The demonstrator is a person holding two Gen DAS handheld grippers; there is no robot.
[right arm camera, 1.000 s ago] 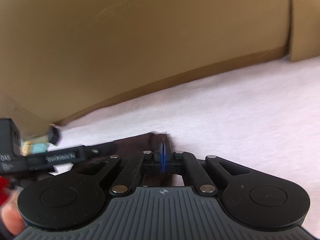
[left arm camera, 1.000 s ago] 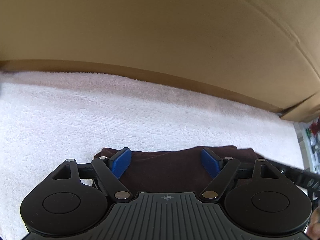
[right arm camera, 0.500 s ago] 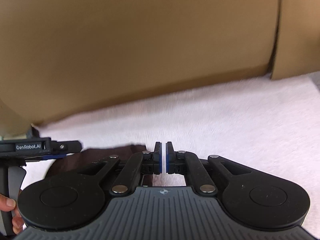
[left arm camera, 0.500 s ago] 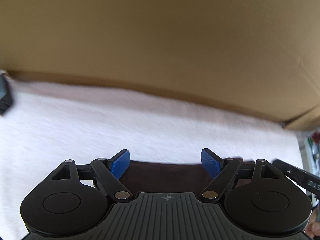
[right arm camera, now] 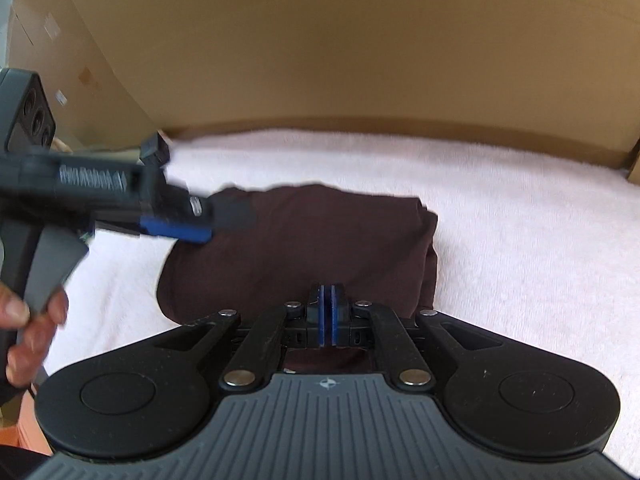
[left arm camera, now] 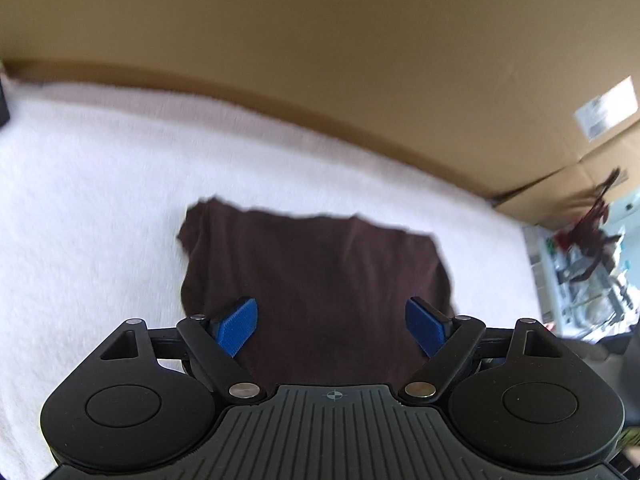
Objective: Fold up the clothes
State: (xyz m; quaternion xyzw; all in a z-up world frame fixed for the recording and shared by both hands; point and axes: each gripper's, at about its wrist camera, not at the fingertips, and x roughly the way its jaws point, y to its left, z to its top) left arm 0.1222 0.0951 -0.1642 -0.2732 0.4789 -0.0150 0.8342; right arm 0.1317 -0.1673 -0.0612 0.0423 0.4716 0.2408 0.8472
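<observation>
Far more of the brown garment shows than a second ago, when only its far edge cleared the fingers; both views have pulled back; one garment, folded, on the white towel, cardboard wall at 12 o'clock; left gripper spread wide, empty; right gripper closed, pinching nothing.

Two matching handheld grippers, all matte black plastic. Left gripper: ribbed grey-black housing with a tiny crosshair mark, round caps either side, silver rivets at the linkage pivots, textured blue pads. Right gripper: same build, dusty, blue pads on black blocks. Side-on in the right wrist view: white lettering too blurred to read, grey trigger.
</observation>
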